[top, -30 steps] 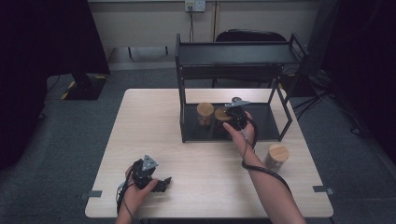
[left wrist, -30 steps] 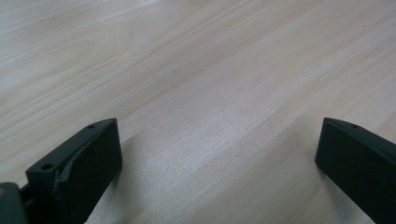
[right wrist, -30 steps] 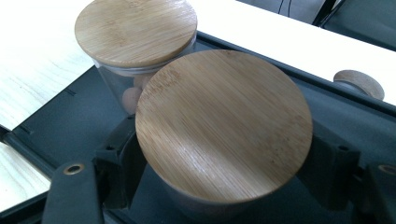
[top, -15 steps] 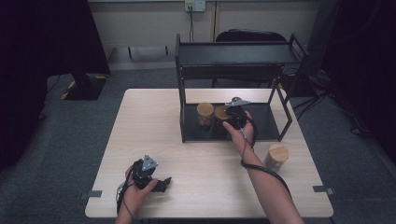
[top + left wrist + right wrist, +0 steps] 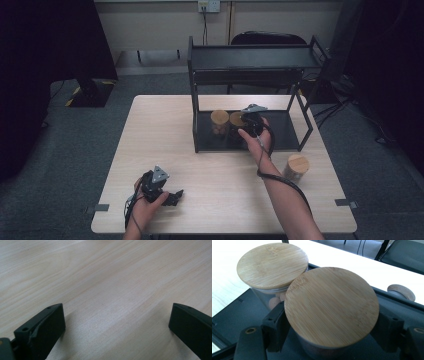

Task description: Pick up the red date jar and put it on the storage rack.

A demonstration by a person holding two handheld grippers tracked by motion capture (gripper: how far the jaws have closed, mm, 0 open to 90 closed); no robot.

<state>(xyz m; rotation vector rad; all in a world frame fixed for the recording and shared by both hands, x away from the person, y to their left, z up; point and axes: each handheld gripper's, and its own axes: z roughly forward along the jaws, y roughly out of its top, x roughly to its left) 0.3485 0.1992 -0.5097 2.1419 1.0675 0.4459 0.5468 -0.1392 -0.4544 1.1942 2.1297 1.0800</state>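
Between the jaws of your right gripper (image 5: 332, 330) sits a glass jar with a round bamboo lid (image 5: 331, 306); a black finger (image 5: 274, 327) stands against each side of the jar just under the lid rim, so the jaws look closed on it, though the contact itself is hidden under the lid. Just beyond the fingers on the left side of the right gripper view, a second bamboo-lidded jar (image 5: 272, 265) stands with its lid rim next to the held jar's lid, and pale round pieces show through its glass. Both jars stand on the dark bottom shelf of the black rack (image 5: 250, 60), which you can see from the high view on the far half of the light wooden table (image 5: 165, 125). Well behind your right gripper's fingers, beside your right forearm, a third lidded jar (image 5: 296, 167) stands on the bare tabletop outside the rack. Your left gripper (image 5: 170, 197) rests low near the table's front edge, jaws spread wide apart with bare wood grain between its fingers (image 5: 41, 327).
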